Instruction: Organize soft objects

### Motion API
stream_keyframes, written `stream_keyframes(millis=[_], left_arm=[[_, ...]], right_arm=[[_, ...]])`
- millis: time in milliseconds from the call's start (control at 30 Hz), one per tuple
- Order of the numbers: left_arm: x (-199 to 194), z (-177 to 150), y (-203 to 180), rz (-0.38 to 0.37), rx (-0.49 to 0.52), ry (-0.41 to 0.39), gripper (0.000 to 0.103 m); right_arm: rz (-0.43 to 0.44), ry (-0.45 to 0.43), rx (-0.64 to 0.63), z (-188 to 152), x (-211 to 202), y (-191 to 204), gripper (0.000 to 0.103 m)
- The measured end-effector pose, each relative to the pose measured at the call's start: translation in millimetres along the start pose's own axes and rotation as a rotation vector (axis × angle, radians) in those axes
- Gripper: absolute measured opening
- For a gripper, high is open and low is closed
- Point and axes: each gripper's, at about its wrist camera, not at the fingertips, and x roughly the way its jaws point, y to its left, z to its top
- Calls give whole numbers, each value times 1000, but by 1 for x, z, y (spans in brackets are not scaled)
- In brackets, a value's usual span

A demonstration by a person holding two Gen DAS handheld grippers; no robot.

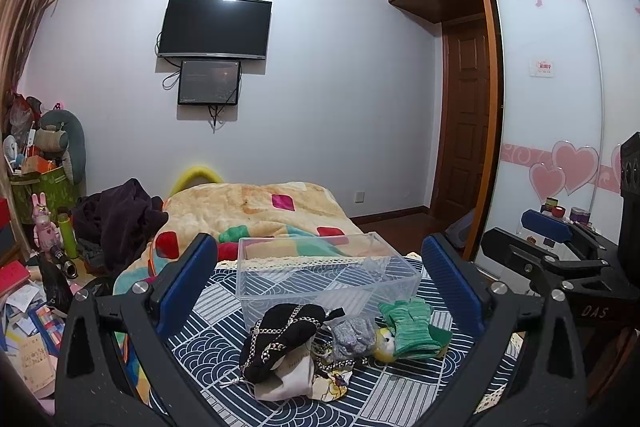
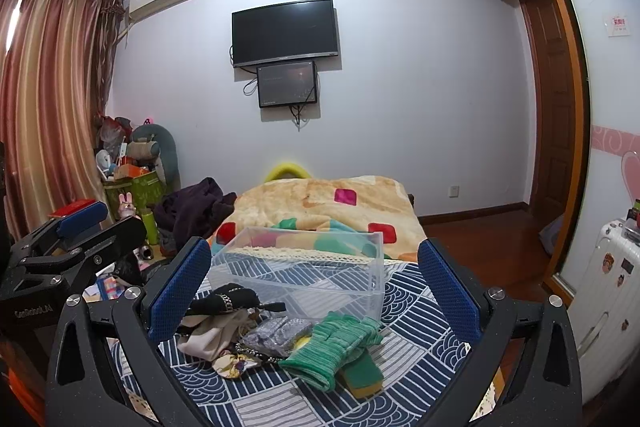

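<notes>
Hovering spread wide and gripping nothing, left gripper (image 1: 316,291) and right gripper (image 2: 316,291) are framing the soft pile (image 1: 320,347) lying against the clear bin's (image 1: 408,273) near wall.

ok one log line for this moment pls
left hand-held gripper: open, empty | right hand-held gripper: open, empty | clear bin: empty | green gloves, black pouch: on cloth before bin

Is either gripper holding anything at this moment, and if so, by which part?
Nothing is held. The left gripper and right gripper are both open, above the pile of soft items lying in front of the clear bin.
</notes>
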Motion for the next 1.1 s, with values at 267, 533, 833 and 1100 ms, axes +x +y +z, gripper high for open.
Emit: stream_keyframes(millis=[267, 533, 833, 1100], left_arm=[[0, 0, 0, 1, 1, -1, 103], [0, 0, 0, 4, 2, -3, 103], [-1, 1, 2, 5, -2, -6, 103], [-1, 2, 2, 6, -3, -7, 103]], right_arm=[[1, -1, 1, 1, -2, -1, 103], [3, -9, 0, 3, -7, 5, 103], [5, -10, 2, 3, -7, 5, 103], [5, -12, 1, 4, -8, 6, 103]])
